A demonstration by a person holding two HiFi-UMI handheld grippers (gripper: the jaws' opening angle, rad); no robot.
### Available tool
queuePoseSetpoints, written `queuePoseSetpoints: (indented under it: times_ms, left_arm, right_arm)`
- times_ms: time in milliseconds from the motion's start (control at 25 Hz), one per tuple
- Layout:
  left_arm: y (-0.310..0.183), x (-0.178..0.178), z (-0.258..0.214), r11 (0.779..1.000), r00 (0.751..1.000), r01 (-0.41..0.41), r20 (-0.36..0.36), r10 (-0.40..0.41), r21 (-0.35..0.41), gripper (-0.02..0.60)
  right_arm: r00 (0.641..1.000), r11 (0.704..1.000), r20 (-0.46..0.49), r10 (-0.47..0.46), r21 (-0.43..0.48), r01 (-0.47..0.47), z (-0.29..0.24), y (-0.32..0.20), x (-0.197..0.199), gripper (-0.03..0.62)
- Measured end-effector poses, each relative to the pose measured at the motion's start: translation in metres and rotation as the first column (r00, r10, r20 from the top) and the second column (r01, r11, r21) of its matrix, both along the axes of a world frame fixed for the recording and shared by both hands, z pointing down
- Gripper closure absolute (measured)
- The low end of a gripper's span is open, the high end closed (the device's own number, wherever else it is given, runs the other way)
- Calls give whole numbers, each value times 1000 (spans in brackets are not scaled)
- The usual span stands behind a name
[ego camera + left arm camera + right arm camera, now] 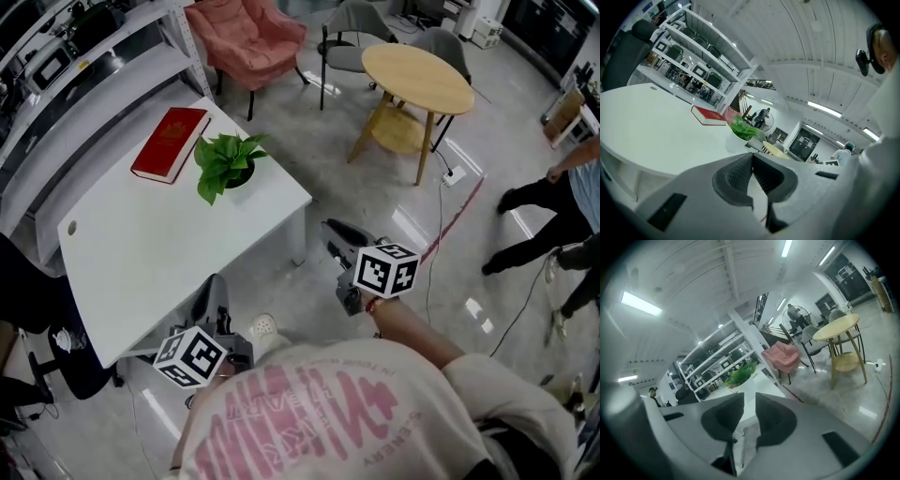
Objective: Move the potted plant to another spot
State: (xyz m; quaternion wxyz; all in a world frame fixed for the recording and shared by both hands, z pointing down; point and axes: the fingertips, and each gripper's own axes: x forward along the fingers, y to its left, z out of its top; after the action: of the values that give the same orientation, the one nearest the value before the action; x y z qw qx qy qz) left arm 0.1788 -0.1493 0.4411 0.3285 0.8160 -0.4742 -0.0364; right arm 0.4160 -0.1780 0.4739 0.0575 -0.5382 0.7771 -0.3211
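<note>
left gripper [216, 286] fingers touching, right gripper [331, 229] fingers narrowly apart, both short of table [141, 246].

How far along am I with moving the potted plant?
Nothing looks done: the potted plant sits on the table beside the red book. In hand: nothing; left gripper shut, right gripper nearly closed, both empty, short of the plant. Left: grip it, lift it, set it elsewhere.
</note>
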Motion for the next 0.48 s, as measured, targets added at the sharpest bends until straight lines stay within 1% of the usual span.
queuePoseSetpoints:
  times_ms: [80, 240, 480]
  left_arm:
    - [11, 2, 0, 1000, 1000, 17, -4, -17, 3, 578]
    - [29, 10, -3, 999, 999, 44, -19, -43, 20, 578]
    - [65, 19, 1, 997, 996, 79, -29, -79, 16, 578]
  right_arm:
    - [1000, 1000, -23, -8, 23, 9, -5, 9, 2, 526]
    - [998, 998, -52, -32, 57, 35, -15, 25, 6, 542]
    - [995, 994, -75, -72, 79, 78, -18, 52, 10, 562]
